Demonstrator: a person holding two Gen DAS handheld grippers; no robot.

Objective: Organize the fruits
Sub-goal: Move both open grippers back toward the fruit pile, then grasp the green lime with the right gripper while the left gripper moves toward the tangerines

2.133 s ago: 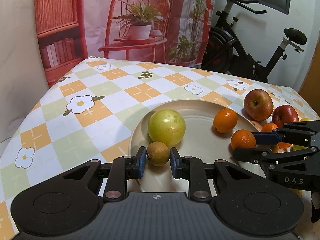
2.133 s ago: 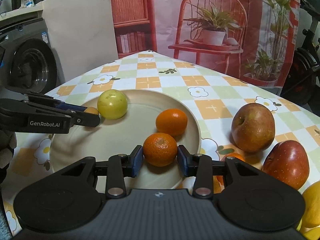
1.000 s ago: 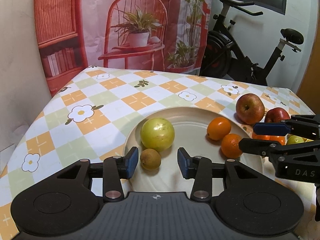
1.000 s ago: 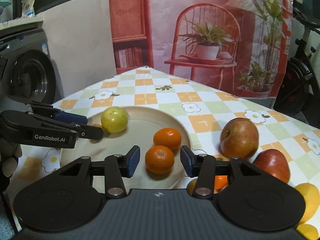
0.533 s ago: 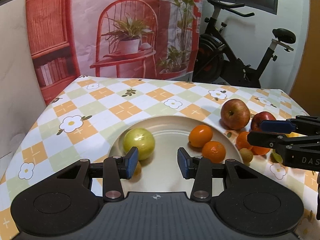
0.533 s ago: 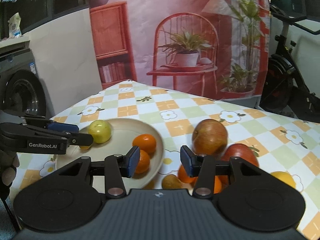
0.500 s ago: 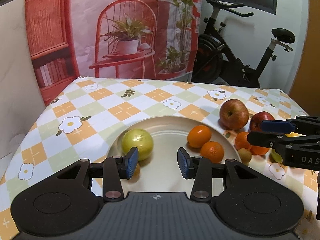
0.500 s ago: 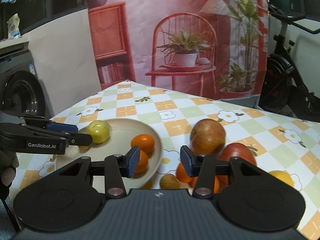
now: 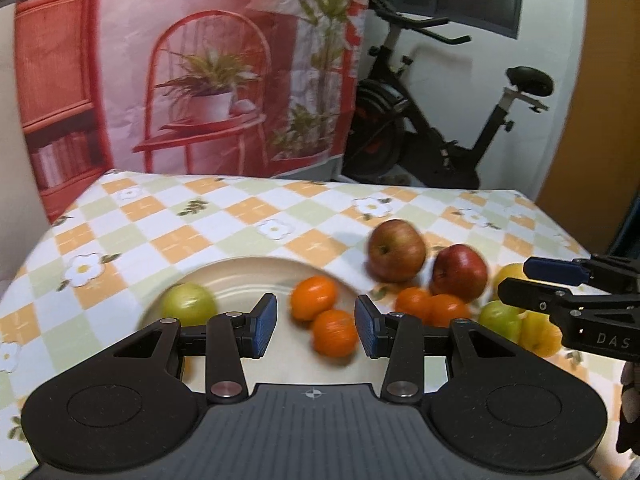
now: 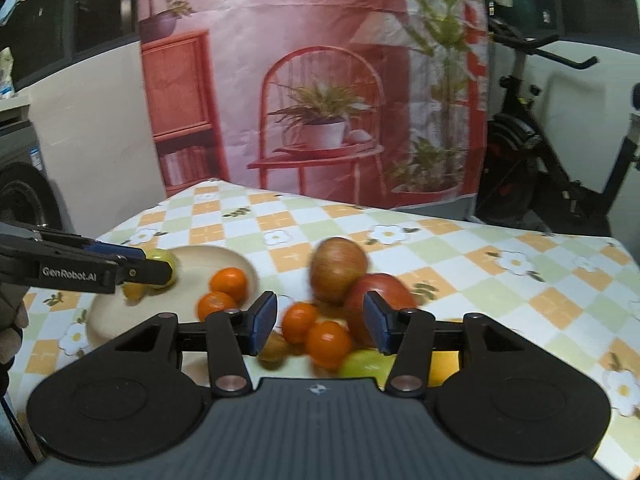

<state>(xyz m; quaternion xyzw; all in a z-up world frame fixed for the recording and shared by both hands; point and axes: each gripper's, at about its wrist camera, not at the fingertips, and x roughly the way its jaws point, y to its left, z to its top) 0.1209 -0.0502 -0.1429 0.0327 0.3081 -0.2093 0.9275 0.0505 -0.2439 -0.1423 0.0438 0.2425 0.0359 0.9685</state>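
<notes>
Right gripper (image 10: 316, 324) fingers, opening and empty, hover above the loose oranges (image 10: 328, 340) beside the plate (image 10: 236, 260).

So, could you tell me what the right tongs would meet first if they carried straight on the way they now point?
Probably the pair of small oranges lying on the tablecloth between the opening, empty right tongs, beside the red apple; depth is hard to judge through the blur.

The right gripper (image 10: 316, 326), its jaws opening with nothing pressed between them, hangs over loose oranges (image 10: 328, 342) and apples (image 10: 339, 270) on the checked table (image 10: 500, 280). Left of these, a cream plate (image 10: 224, 258) holds two oranges and a green fruit (image 10: 162, 258) beside the left gripper (image 10: 156, 266).
</notes>
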